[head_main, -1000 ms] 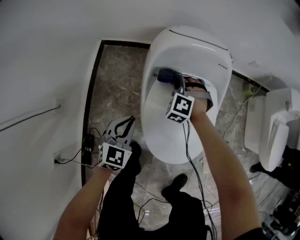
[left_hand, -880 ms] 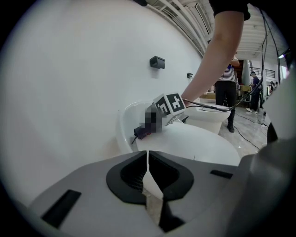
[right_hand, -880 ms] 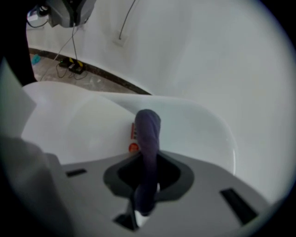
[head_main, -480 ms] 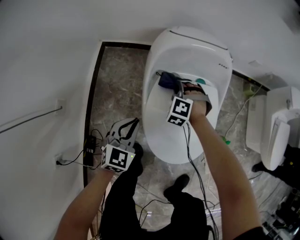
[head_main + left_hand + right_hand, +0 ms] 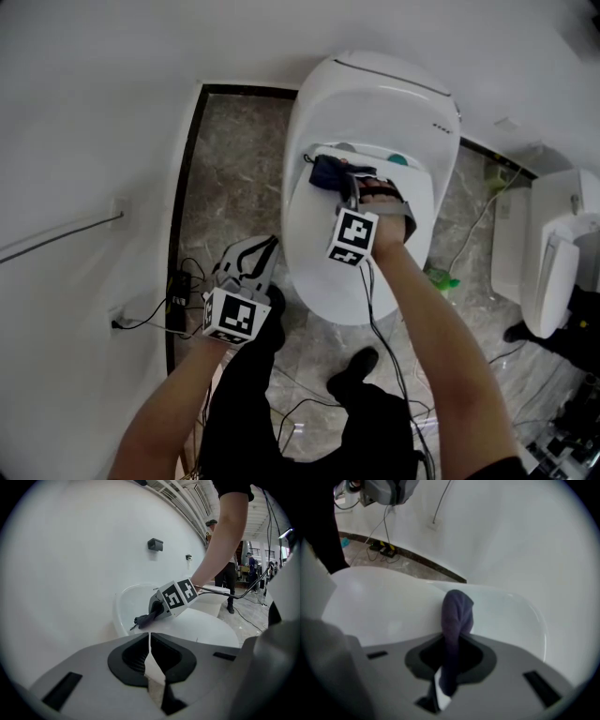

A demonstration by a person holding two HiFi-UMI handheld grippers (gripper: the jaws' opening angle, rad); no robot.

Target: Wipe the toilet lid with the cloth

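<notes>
A white toilet with its lid [image 5: 352, 272] down fills the middle of the head view. My right gripper [image 5: 347, 183] is over the back part of the lid, shut on a dark blue cloth [image 5: 326, 172] that lies against the lid. In the right gripper view the cloth [image 5: 457, 613] sticks up from between the jaws, over the lid [image 5: 384, 611]. My left gripper [image 5: 248, 258] hangs left of the toilet above the floor. Its jaws meet with nothing between them [image 5: 150, 637]. The left gripper view also shows the cloth [image 5: 144, 619] on the lid [image 5: 206, 625].
A power adapter with cables [image 5: 175, 291] lies on the marble floor by the left wall. More cables run under the person's feet [image 5: 354, 363]. A second white fixture [image 5: 553, 253] stands at the right, with a green item [image 5: 438, 277] on the floor between.
The right gripper has drawn the cloth a little toward the person across the back of the lid. The left gripper has barely moved.
</notes>
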